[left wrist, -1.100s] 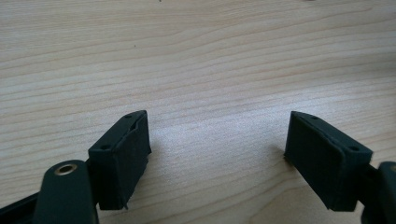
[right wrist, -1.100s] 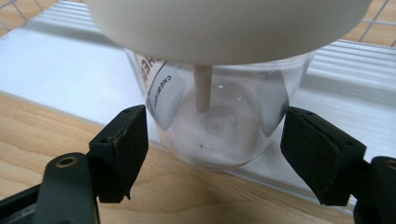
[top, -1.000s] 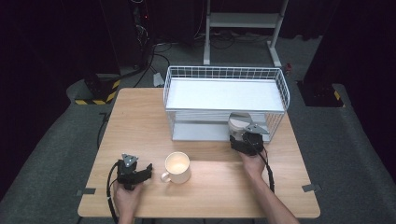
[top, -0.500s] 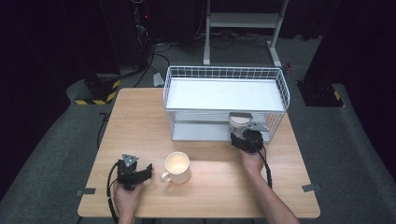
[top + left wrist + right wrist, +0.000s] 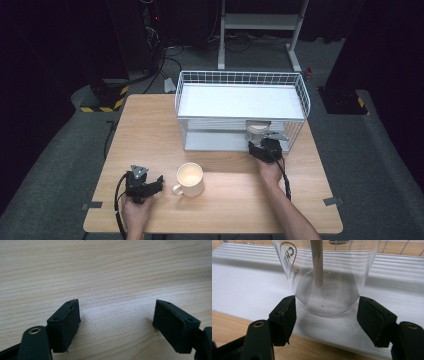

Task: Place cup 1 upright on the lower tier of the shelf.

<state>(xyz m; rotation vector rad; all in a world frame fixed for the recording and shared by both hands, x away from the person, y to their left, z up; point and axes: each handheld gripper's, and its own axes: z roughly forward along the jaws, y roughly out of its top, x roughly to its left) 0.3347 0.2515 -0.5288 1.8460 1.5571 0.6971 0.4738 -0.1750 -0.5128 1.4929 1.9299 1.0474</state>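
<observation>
Your left claw [image 5: 159, 183] rests low over the table [image 5: 150, 130] near your edge, its jaws spread about halfway with only bare wood between them, just beside the mug [image 5: 189, 179]. Farther out, your right claw [image 5: 325, 308] reaches into the lower shelf of the wire rack [image 5: 300, 95]. Its jaws have just been closing around the base of the glass [image 5: 327, 277], and both pads [image 5: 287, 315] look to be touching its sides. The glass stands upright on the white shelf.
</observation>
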